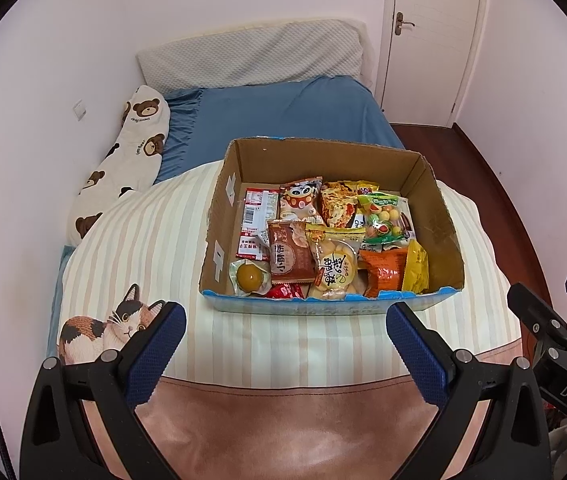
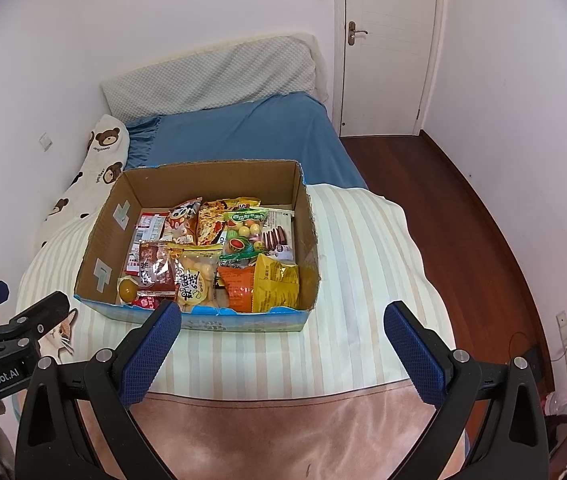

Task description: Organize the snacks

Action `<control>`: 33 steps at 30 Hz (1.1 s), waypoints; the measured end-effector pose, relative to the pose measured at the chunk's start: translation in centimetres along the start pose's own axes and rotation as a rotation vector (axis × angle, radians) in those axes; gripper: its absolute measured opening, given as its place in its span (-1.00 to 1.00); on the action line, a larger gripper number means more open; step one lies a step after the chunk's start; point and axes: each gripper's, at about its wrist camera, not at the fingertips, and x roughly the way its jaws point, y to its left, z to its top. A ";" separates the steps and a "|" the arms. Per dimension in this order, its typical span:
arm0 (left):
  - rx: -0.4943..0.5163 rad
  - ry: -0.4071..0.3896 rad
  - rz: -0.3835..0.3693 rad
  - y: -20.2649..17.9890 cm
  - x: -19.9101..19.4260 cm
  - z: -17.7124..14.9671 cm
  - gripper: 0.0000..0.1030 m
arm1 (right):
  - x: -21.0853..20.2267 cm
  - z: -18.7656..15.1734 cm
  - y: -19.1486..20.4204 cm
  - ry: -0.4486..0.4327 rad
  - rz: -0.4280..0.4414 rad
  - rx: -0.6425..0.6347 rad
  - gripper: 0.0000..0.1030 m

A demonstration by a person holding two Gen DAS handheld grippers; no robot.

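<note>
An open cardboard box (image 1: 439,216) sits on a striped quilt on a bed; it also shows in the right wrist view (image 2: 103,236). It holds several snack packets: a yellow bag (image 2: 277,284), an orange bag (image 1: 383,270), a brown packet (image 1: 289,258), a bag of round puffs (image 1: 333,266) and a gummy-ball bag (image 2: 245,230). My left gripper (image 1: 285,322) is open and empty, just short of the box's near wall. My right gripper (image 2: 281,322) is open and empty, at the near wall's right half.
The striped quilt (image 1: 155,240) has a cat print (image 1: 95,330) at the left and a pink blanket (image 1: 283,428) below. A bear-print pillow (image 1: 131,152) lies along the left wall. Blue sheet (image 1: 283,116), grey headboard cushion and a white door (image 2: 387,48) lie beyond. Wood floor (image 2: 463,220) is right.
</note>
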 end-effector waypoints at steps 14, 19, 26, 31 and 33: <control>-0.008 0.004 -0.007 0.1 0.0 -0.2 0.99 | -0.2 0.0 -0.1 0.003 0.010 0.000 1.00; -0.013 -0.001 -0.006 0.1 -0.1 -0.2 0.99 | -0.4 0.2 -0.1 0.001 0.012 -0.002 1.00; -0.018 -0.011 0.007 0.1 -0.5 -0.3 0.99 | -0.4 0.3 -0.1 0.000 0.012 -0.006 1.00; -0.017 -0.015 0.013 0.0 -0.6 -0.2 0.99 | -0.4 0.3 -0.1 0.001 0.012 -0.006 1.00; -0.019 -0.014 0.008 0.1 -0.6 -0.2 0.99 | -0.4 0.3 -0.1 0.000 0.012 -0.006 1.00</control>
